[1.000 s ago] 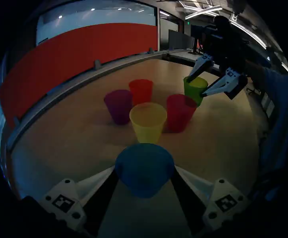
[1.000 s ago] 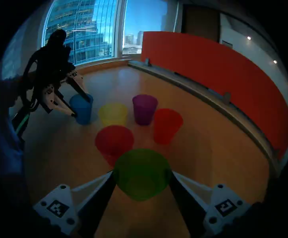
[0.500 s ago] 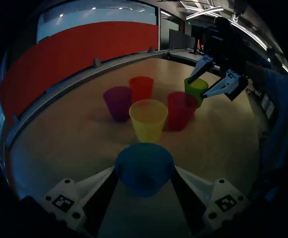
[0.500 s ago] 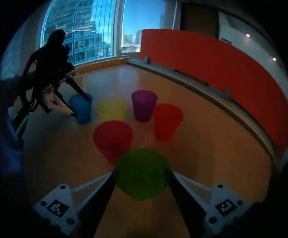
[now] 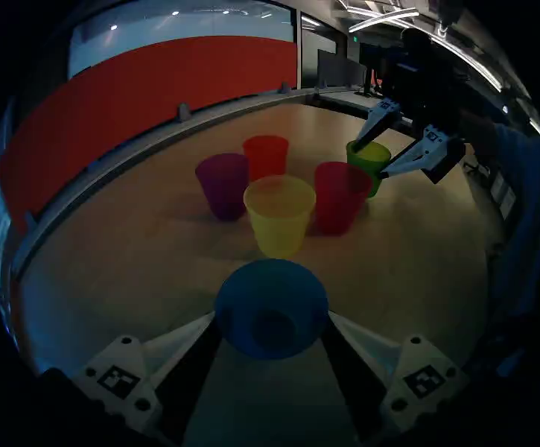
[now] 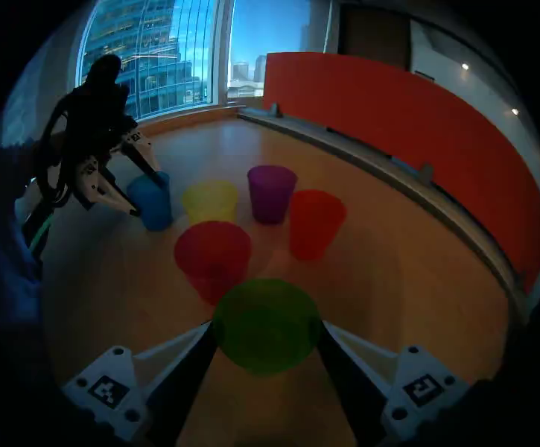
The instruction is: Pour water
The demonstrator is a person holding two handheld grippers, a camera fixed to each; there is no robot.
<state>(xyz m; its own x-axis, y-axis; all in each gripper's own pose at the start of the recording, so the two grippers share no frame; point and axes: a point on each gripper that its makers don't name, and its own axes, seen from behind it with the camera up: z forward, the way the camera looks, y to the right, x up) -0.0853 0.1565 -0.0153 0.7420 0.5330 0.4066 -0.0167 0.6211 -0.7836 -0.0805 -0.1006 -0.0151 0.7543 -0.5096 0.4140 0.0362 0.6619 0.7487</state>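
Pouring seems not yet begun; no water can be made out. The left gripper [image 5: 271, 328] is closed on the blue cup [image 5: 271, 309], just short of the yellow cup [image 5: 279, 212]. The right gripper [image 6: 266, 331] clamps the green cup [image 6: 266, 324], beyond the red cup [image 6: 214, 257] from the yellow cup. All are smooth, translucent, tapered plastic on a matte wooden table [image 6: 389, 276].

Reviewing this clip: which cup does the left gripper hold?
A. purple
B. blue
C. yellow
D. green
B: in the left gripper view the blue cup sits clamped between the jaws of the left gripper, while the green cup is in the right gripper.
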